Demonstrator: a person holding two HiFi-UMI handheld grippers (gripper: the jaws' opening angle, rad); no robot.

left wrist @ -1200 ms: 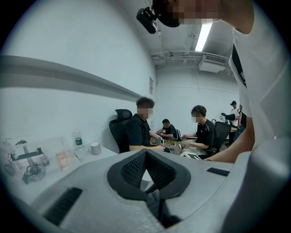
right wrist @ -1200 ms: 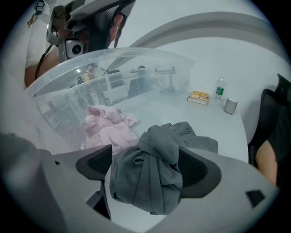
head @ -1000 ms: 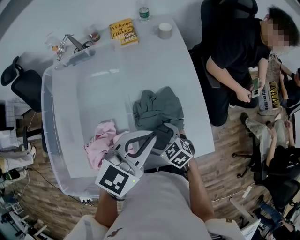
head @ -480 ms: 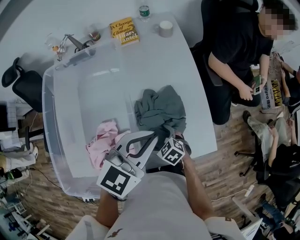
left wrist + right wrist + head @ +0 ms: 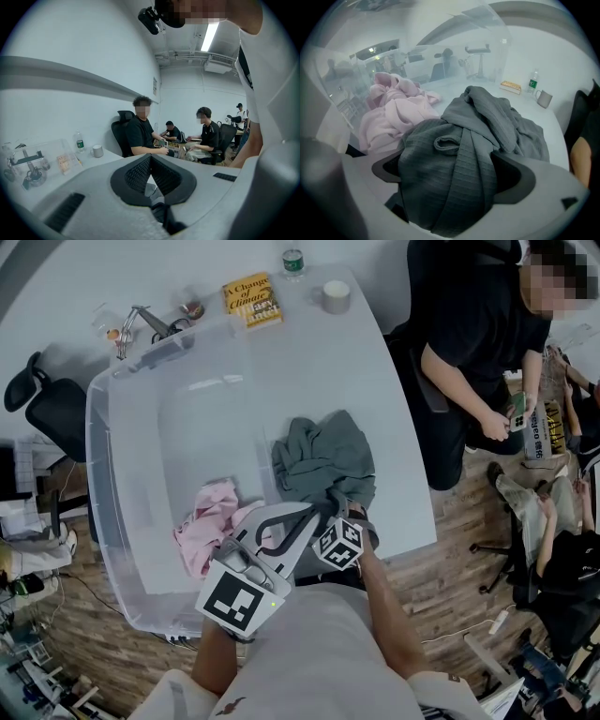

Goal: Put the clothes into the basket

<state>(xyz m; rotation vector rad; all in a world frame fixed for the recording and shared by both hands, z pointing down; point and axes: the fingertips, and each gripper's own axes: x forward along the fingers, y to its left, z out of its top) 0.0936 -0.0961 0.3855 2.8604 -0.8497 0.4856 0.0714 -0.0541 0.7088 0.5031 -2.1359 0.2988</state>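
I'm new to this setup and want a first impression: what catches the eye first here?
A grey garment lies bunched on the white table, a fold between the right hand-held gripper's wide-open jaws. Beside it, a pink garment sits in the clear basket.
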